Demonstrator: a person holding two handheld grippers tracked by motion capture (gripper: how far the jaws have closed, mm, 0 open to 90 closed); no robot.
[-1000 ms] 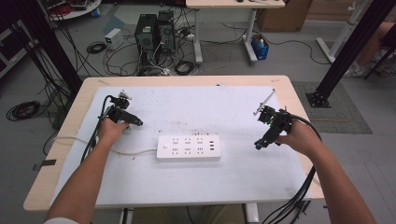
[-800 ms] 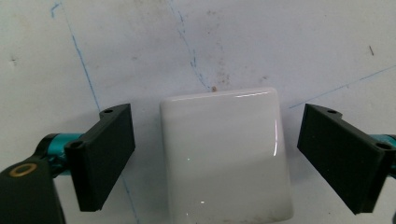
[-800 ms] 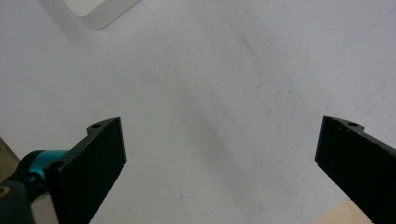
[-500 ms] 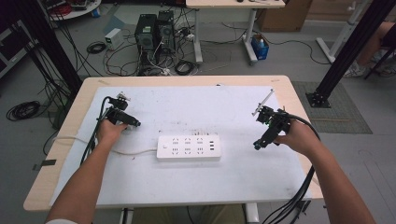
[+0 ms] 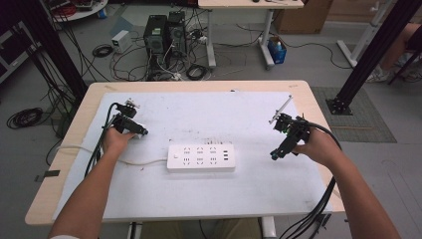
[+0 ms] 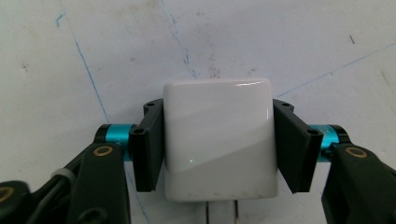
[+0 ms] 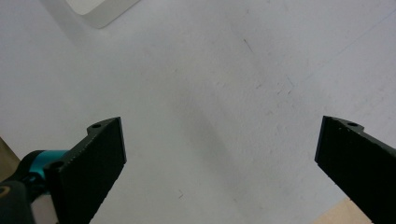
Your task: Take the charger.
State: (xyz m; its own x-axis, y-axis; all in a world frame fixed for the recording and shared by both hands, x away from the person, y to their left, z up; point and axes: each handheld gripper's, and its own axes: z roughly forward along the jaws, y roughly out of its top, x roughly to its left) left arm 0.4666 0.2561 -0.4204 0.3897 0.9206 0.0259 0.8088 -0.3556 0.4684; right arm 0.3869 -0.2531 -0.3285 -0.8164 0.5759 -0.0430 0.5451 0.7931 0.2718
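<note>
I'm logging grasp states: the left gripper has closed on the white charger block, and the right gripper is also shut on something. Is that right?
Not quite. The left gripper has just been closing and its fingers do clamp the white charger block. But the right gripper is open with nothing between its fingers, as the right gripper view shows.

A lab or test workshop, by every sign. Bare grey concrete floor [image 5: 74,59] strewn with loose black cables [image 5: 25,117]. Two black desktop computer towers [image 5: 163,35] standing on the floor beyond the far edge, amid a tangle of leads. Black metal frame posts [image 5: 57,55] rising at far left and far right. Pale wooden worktable [image 5: 318,107] covered with a scuffed, pen-marked white sheet [image 5: 209,114]. Second light wooden desk on white legs [image 5: 249,4] farther back, brown cardboard box [image 5: 298,17] beside it.
</note>
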